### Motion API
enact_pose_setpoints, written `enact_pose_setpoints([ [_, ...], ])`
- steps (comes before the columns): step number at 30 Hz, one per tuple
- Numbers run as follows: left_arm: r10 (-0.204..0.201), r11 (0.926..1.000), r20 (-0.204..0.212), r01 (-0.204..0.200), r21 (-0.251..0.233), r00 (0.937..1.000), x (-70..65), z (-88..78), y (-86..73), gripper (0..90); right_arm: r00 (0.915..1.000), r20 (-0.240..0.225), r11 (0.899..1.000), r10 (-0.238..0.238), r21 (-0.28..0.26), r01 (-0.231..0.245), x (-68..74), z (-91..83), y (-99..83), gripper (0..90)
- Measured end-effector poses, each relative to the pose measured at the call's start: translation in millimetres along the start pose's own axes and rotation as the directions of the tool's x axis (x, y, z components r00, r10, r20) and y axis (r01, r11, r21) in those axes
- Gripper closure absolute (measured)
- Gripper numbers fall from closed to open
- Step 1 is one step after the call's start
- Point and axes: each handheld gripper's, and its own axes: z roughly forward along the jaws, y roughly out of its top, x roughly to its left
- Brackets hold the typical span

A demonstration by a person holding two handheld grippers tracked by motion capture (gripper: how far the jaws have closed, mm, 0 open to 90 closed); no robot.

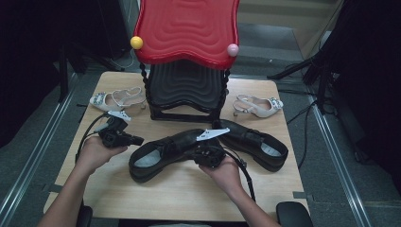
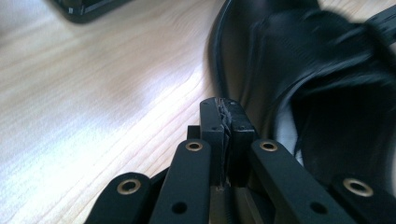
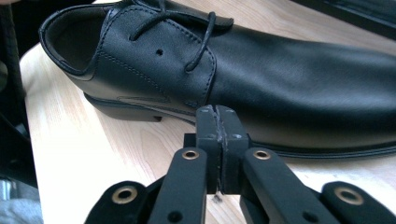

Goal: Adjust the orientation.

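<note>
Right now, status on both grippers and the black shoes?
Left gripper shut, empty, beside near black shoe. Right gripper shut, empty, facing its side. Far black shoe untouched. Nothing in the way.

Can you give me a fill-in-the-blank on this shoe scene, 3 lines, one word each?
1. Both the left gripper and the right gripper have their jaws ____.
2. The two black shoes lie on the ____ table.
3. The rack behind them has a ____ top shelf.

Missing words: shut; wooden; red
</note>
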Motion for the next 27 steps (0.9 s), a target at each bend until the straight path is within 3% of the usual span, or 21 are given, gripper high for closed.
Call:
enact_pose_setpoints([
  [6, 0.026, 0.999, 0.001, -0.026, 0.036, 0.9997, -1.1, 12.5, -6.0, 87.8, 0.9983, 0.035, 0.999, -0.047, 0.011, 0.047, 8.2, 7.8, -2.7, 90.0],
  [8, 0.026, 0.999, 0.023, -0.027, 0.036, 0.9994, -2.3, 16.6, -6.6, 87.9, 0.9983, 0.033, 0.999, -0.048, 0.011, 0.047, 8.6, 9.0, -2.9, 90.0],
  [27, -0.006, 0.9998, 0.042, 0.006, 0.02, 0.9991, -6.2, 20.1, -9.4, 90.0, 0.9995, 0.022, 1.0, -0.021, -0.006, 0.021, 8.6, 14.4, -5.1, 89.6],
])
